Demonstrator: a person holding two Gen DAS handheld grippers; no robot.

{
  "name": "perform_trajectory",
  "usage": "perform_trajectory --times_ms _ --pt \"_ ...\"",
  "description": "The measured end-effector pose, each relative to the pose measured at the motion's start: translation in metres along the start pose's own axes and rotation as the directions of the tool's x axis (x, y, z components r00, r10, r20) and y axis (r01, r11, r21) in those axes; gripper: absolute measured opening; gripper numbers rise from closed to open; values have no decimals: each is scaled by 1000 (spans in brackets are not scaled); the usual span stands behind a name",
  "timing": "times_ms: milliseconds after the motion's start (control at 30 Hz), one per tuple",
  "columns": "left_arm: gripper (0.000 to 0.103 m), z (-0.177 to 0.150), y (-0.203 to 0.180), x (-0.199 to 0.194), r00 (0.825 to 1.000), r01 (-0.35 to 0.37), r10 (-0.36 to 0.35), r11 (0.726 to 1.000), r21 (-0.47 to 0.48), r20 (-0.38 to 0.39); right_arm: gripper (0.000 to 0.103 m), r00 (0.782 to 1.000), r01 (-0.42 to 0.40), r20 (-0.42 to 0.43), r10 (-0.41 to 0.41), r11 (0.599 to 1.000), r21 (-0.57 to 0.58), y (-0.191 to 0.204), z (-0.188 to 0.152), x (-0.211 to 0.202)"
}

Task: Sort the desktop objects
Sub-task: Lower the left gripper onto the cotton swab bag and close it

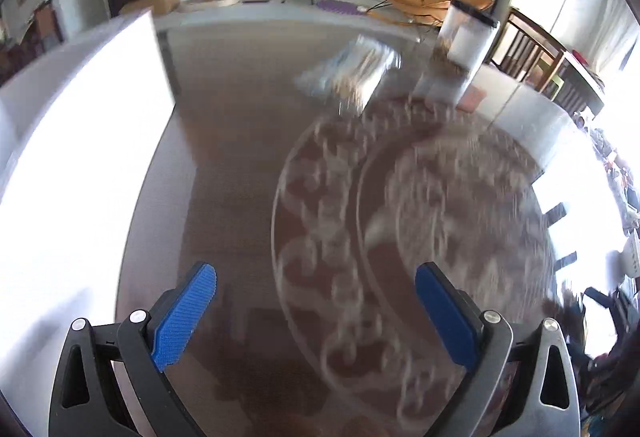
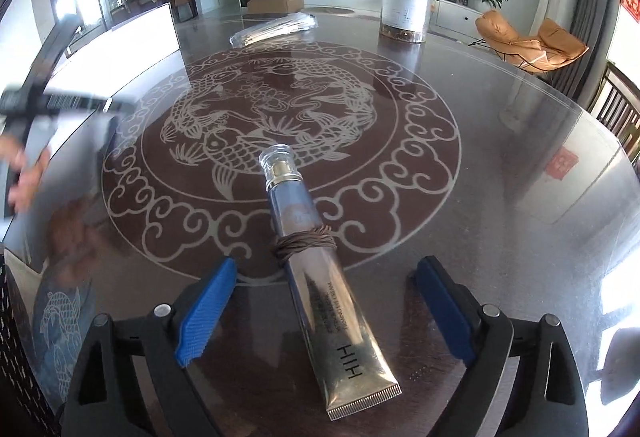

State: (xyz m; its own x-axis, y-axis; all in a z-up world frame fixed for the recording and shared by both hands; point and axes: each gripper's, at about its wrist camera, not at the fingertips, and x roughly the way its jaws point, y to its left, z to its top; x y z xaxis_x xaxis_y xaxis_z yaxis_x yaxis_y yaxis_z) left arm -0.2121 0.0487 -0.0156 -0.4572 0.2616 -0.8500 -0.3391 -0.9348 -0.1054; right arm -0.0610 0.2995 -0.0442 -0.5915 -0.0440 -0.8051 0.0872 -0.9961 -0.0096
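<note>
The left claw (image 1: 316,311) and the right claw (image 2: 324,311) both hover with blue-padded fingers spread wide and nothing gripped, while a blurred bare hand (image 2: 24,177) shows at far left.

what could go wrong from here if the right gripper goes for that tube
1. The tube lies slanted between the open right gripper; closing now may pinch it off-centre so it swivels.
2. The glass tabletop looks slick, so the tube could slide or roll away.
3. The left gripper view is motion-blurred; a fast sweep might hit the clear jar or plastic packet.
</note>
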Motion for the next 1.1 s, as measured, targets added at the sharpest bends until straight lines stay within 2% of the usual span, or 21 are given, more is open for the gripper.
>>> perform_trajectory --times_ms 133,300,433,633,733,833,867,933,967,1000,1067,1100 --pt "101 69 -10 22 999 -22 19 994 109 26 92 1000 0 0 0 1000 0 0 0 0" --pt "101 124 -33 51 1000 -6 1 980 197 24 93 1000 -2 0 2 1000 1 0 -1 0" --pt "101 147 -49 75 1000 7 -6 974 227 -3 93 1000 -1 -1 1 1000 2 0 -1 -1" --pt "101 167 -65 111 998 -58 60 964 258 0 93 1000 -1 -1 1 1000 2 0 -1 0" --pt "101 168 -69 125 996 -81 87 960 269 -13 93 1000 -1 -1 1 1000 2 0 -1 0" --pt "103 166 -71 140 994 -74 92 957 280 -53 92 1000 1 -1 -1 1000 2 0 -1 0" --pt "101 166 -70 139 996 -65 78 961 267 -41 92 1000 11 0 -11 1000 7 -1 0 0" --pt "87 166 -67 139 998 -35 47 969 244 -45 93 1000 16 -1 -16 1000 22 -4 0 -1" --pt "65 167 -65 138 999 -12 23 975 224 -43 92 1000 20 -1 -20 999 27 -5 0 -1" --pt "51 168 -64 136 999 -11 19 980 200 -39 93 1000 20 -1 -20 999 28 -5 0 -1" --pt "38 168 -64 133 998 -35 44 983 181 -42 93 1000 20 -1 -20 999 28 -5 0 -1" --pt "35 165 -65 130 997 -54 62 982 182 -37 93 1000 20 -1 -20 999 28 -5 0 -1"
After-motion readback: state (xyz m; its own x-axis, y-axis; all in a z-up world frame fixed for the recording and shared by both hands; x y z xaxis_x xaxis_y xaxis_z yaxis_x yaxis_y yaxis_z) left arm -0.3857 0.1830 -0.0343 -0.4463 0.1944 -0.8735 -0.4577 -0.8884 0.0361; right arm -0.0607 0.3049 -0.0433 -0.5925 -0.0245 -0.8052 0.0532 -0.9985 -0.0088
